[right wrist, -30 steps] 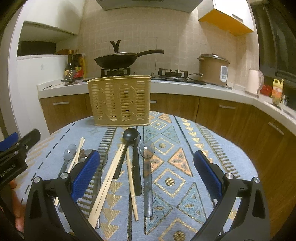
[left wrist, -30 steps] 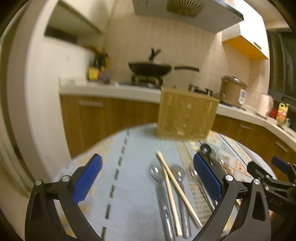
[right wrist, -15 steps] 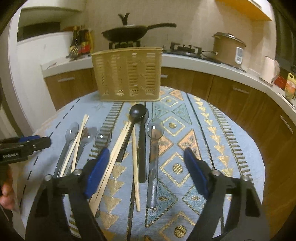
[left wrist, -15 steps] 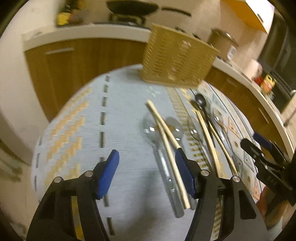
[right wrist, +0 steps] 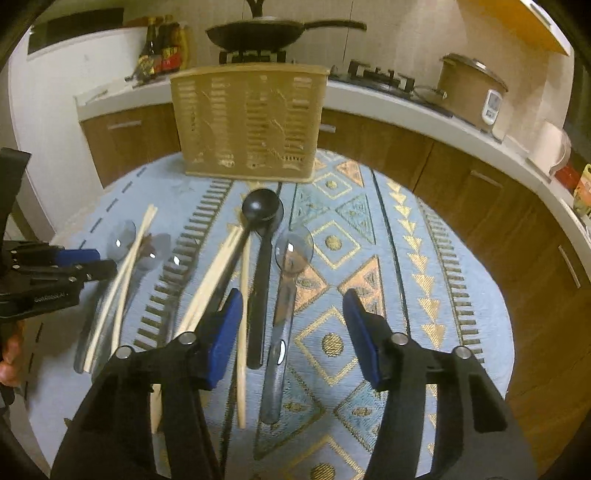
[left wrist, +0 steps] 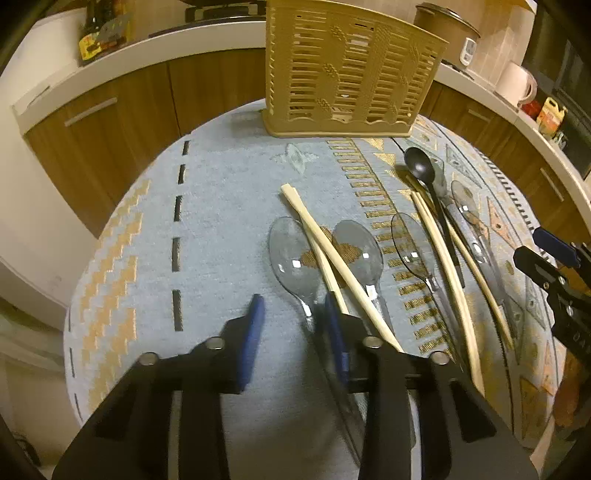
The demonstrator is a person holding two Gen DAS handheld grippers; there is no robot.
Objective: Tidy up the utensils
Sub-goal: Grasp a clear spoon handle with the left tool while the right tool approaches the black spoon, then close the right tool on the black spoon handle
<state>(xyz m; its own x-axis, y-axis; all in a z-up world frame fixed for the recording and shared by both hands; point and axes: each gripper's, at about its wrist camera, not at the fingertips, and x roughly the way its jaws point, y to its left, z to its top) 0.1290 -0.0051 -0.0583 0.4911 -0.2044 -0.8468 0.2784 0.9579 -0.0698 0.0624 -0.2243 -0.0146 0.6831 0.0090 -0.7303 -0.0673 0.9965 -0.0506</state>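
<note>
Here the left tongs (left wrist: 293, 325) sit low over the round worktop (left wrist: 229, 206), their blue pads parted with a gap between them and nothing gripped; the right pad rests right beside the handle of the leftmost clear spoon (left wrist: 291, 258). Two pale chopsticks (left wrist: 332, 266) lie crossed over that spoon and the second clear spoon (left wrist: 360, 254) next to it. Further right the left wrist view shows a third clear spoon (left wrist: 410, 243), another pair of chopsticks (left wrist: 447, 266) and a black spoon (left wrist: 419, 166), all loose on the patterned cloth. The tan slotted utensil basket (left wrist: 347, 74) stands upright at the far edge of the worktop, apart from the cutlery; whether anything is inside it cannot be told.

The right wrist view adds what the left one hides: the right tongs (right wrist: 291, 332) are spread wide, holding nothing, and hover above the handles of a black ladle-like spoon (right wrist: 260, 210), a loose chopstick (right wrist: 242, 332) and a clear spoon (right wrist: 293, 247) that lie between the pads. It also shows the wok (right wrist: 258, 33) on the stove behind the basket and the rice cooker (right wrist: 469, 88) on the kitchen counter, while the left view shows only the right tongs' tip at its edge.
</note>
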